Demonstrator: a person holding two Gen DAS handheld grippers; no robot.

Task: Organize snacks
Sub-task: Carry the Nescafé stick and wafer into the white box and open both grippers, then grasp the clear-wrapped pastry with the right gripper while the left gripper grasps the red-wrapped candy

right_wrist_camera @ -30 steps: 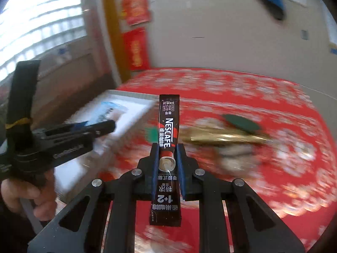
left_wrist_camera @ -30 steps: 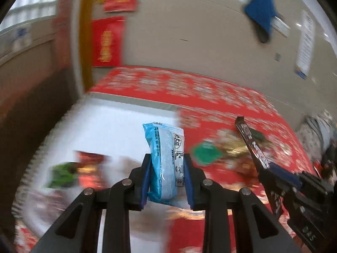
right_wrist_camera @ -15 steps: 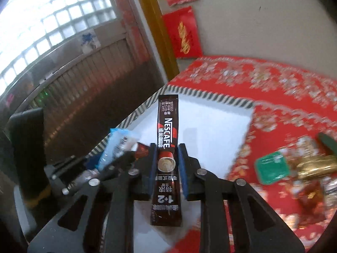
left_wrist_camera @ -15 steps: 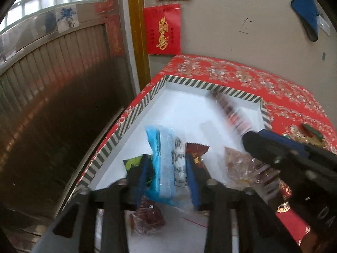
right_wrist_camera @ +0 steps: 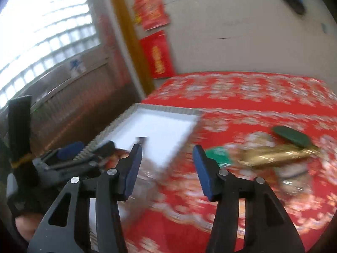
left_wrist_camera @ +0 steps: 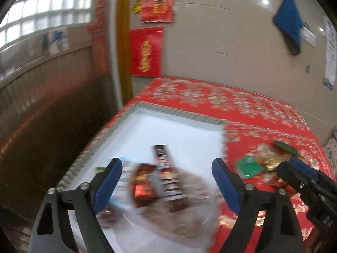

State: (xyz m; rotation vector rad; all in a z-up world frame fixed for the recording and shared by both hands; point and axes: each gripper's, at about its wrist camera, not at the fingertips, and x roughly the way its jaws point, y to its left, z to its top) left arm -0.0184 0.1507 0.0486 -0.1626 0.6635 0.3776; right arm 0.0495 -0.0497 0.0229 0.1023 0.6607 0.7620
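Observation:
My left gripper (left_wrist_camera: 166,167) hangs over the near end of a white tray with a striped rim (left_wrist_camera: 179,112). Its jaws are opening wide and nothing is pressed between its pads. Below it in the tray lie a blue-and-white packet (left_wrist_camera: 126,165), a red packet (left_wrist_camera: 144,186) and a dark coffee stick (left_wrist_camera: 166,168), all blurred. My right gripper (right_wrist_camera: 167,150) is at the tray's right edge (right_wrist_camera: 168,108). Its jaws are opening too and hold nothing. Loose snacks sit on the red cloth: a green packet (right_wrist_camera: 218,155), a gold packet (right_wrist_camera: 278,155) and a dark green piece (right_wrist_camera: 291,136).
A red patterned cloth (left_wrist_camera: 242,105) covers the table, which meets a beige wall with red posters (left_wrist_camera: 146,51). The table's left edge drops off beside a brown ribbed wall. In the right wrist view the left gripper (right_wrist_camera: 84,149) and a person's hand (right_wrist_camera: 25,225) are at lower left.
Both grippers went from shut to open. The blue packet left the left jaws and the coffee stick left the right jaws. Both now lie in the tray.

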